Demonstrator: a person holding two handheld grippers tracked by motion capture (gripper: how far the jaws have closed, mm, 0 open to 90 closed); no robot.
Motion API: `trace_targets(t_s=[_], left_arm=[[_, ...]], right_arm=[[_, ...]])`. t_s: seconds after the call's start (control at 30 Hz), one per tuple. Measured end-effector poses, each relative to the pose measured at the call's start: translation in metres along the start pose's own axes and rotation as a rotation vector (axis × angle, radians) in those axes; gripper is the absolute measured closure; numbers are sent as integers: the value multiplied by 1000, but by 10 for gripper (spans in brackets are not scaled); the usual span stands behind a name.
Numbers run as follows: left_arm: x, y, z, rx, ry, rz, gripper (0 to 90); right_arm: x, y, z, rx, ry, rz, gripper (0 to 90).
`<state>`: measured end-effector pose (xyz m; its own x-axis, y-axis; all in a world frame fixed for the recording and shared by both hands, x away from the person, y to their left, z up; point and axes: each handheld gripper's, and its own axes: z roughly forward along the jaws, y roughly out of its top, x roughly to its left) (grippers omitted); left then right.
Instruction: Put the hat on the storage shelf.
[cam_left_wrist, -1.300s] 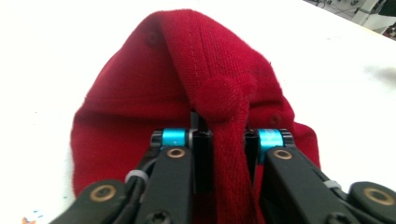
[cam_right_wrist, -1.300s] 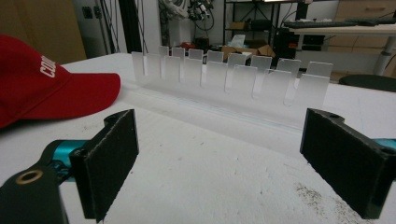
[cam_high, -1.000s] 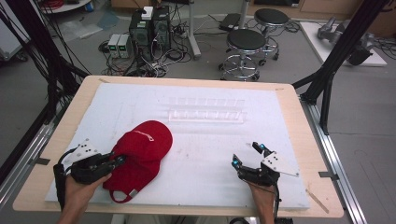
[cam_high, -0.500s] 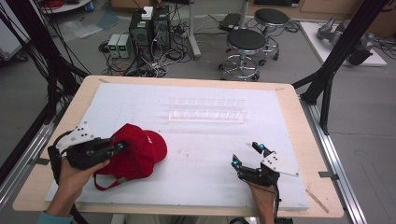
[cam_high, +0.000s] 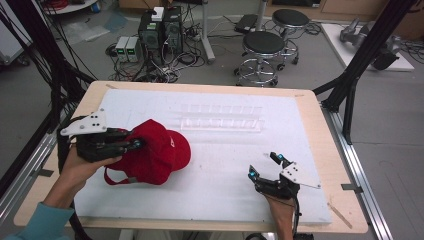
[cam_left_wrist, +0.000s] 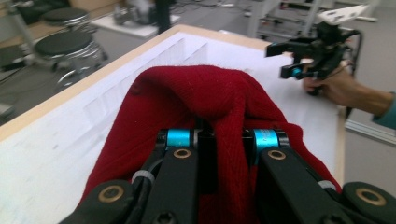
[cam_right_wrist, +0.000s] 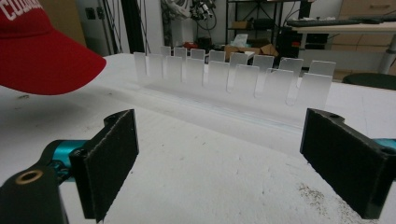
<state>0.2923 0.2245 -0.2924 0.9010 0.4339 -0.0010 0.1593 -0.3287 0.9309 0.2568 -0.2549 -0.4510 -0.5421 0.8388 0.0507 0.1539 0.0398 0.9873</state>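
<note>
A red baseball cap (cam_high: 155, 152) hangs above the white mat at the left, its brim pointing right. My left gripper (cam_high: 134, 145) is shut on the cap's back fabric (cam_left_wrist: 219, 107), with the cloth bunched between the jaws. In the right gripper view the cap's brim (cam_right_wrist: 42, 60) floats over the mat at upper left, casting a shadow. My right gripper (cam_high: 265, 166) sits near the table's front right, open, with nothing between its pads (cam_right_wrist: 112, 158). It is also seen far off as the right gripper (cam_left_wrist: 292, 58) in the left gripper view.
A clear acrylic rack (cam_high: 222, 120) with upright tabs lies on the white mat (cam_high: 210, 190) toward the back centre; the same rack (cam_right_wrist: 233, 74) stands ahead of the right gripper. Stools (cam_high: 262, 50) and computer cases (cam_high: 160, 30) stand on the floor beyond the table.
My left gripper has lifted the cap and carried it left and back, turning it so the brim points right. The right gripper has stayed put.
</note>
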Motion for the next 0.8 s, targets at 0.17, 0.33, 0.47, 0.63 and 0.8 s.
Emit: trace_targets(t_s=[0.17, 0.33, 0.47, 0.63, 0.8], left_arm=[[1, 3, 17, 17, -48, 2, 845], [-1, 3, 33, 25, -71, 12, 845], [-2, 2, 44, 34, -86, 21, 845], [-1, 3, 53, 37, -116, 31, 845], [-3, 5, 59, 37, -128, 38, 844]], right_arm=[[-1, 2, 4, 40, 9, 4, 104], [-1, 10, 6, 33, 50, -24, 104], [3, 29, 9, 22, 135, -42, 104], [13, 52, 16, 22, 223, -96, 104], [25, 73, 27, 33, 305, -135, 104]])
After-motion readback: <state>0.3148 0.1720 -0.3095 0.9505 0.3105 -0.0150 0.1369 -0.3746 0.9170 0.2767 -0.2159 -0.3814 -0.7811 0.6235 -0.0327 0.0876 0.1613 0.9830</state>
